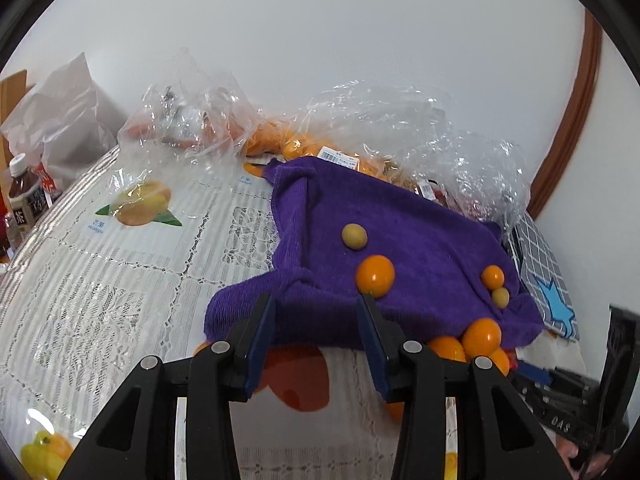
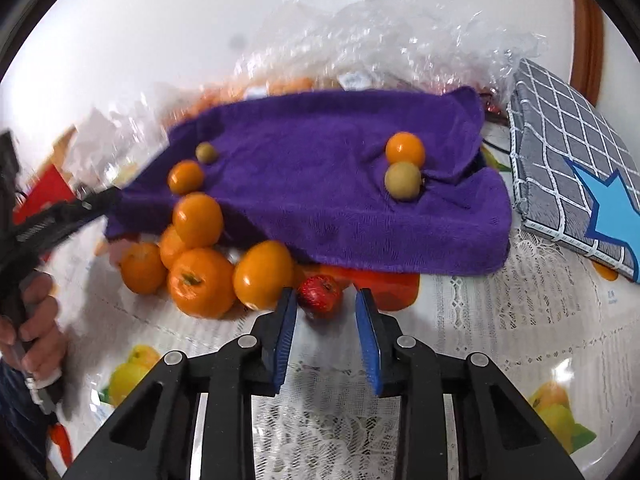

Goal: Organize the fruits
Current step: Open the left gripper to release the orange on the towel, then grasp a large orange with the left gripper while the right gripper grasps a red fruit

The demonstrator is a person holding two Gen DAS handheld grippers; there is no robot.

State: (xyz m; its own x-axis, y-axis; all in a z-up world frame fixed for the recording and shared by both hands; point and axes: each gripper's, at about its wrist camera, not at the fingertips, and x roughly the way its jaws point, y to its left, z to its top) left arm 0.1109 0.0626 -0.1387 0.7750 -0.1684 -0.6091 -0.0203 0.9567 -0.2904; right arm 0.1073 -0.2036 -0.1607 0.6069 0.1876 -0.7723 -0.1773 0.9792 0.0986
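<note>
right gripper [image 2: 326, 306] near red fruit [image 2: 320, 294] (right wrist only)

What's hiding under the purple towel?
Oranges and a small red fruit peek out from under the purple towel, near its front edge. Anything farther back beneath it is covered.
</note>
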